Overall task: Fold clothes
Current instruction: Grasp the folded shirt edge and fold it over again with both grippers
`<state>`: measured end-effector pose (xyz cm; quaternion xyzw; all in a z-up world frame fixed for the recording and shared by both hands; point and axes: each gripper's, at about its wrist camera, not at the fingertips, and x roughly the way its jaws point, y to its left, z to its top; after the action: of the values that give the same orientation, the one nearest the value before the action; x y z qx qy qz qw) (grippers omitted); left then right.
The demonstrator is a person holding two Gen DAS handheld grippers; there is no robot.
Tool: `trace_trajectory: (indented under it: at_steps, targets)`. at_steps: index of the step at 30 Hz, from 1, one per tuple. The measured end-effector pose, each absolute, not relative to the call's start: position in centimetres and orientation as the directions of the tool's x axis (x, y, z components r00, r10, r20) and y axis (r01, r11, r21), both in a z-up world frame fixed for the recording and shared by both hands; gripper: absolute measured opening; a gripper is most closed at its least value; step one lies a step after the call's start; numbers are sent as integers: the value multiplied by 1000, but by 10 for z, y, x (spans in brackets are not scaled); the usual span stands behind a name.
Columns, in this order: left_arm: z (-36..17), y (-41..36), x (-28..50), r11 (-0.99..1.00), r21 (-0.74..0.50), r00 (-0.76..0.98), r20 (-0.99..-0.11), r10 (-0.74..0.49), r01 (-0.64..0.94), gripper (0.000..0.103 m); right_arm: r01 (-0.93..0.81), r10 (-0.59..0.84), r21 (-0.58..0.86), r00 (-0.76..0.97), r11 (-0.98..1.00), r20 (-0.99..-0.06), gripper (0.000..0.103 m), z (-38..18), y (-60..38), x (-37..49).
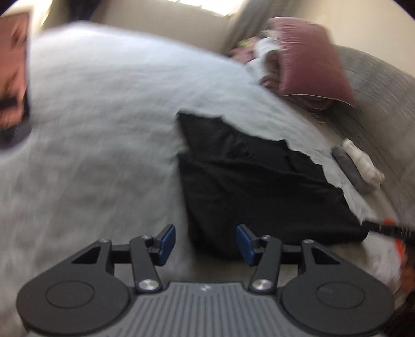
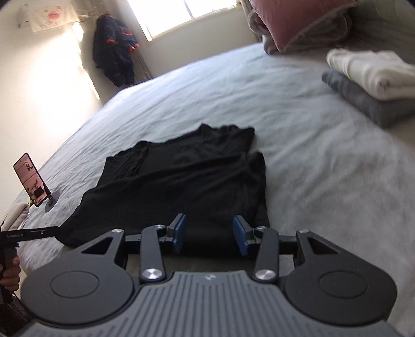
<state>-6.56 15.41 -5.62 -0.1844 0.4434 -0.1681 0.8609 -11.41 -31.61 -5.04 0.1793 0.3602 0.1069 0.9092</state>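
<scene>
Right gripper fingers spread wide, holding nothing, just over near edge of black shirt. Left gripper fingers spread too, empty. Shirt lies flat on bed. Folded clothes pile far off by pillow.

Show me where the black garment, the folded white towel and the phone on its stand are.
black garment (image 2: 181, 176), right wrist view, middle of the spread cloth.
folded white towel (image 2: 368, 72), right wrist view, its top face.
phone (image 2: 31, 178), right wrist view, its lit screen.

1 black shirt, 2 folded items, 1 pillow, 1 phone
</scene>
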Motion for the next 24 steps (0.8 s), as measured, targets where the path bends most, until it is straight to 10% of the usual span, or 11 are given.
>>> trace_trajectory:
  at_steps: [7, 18, 24]
  targets:
    - [-88, 166, -68, 687, -726, 458, -621, -636, -29, 53, 73, 378, 551, 653, 831, -657, 44, -69, -333, -117]
    - [-102, 152, -83, 600, -786, 630, -543, -556, -148, 50, 241, 411, 754, 717, 611, -563, 45, -94, -352, -109]
    - [-113, 155, -68, 510, -830, 572, -537, -620, -227, 4, 248, 413, 771, 728, 586, -548, 15, -86, -350, -103]
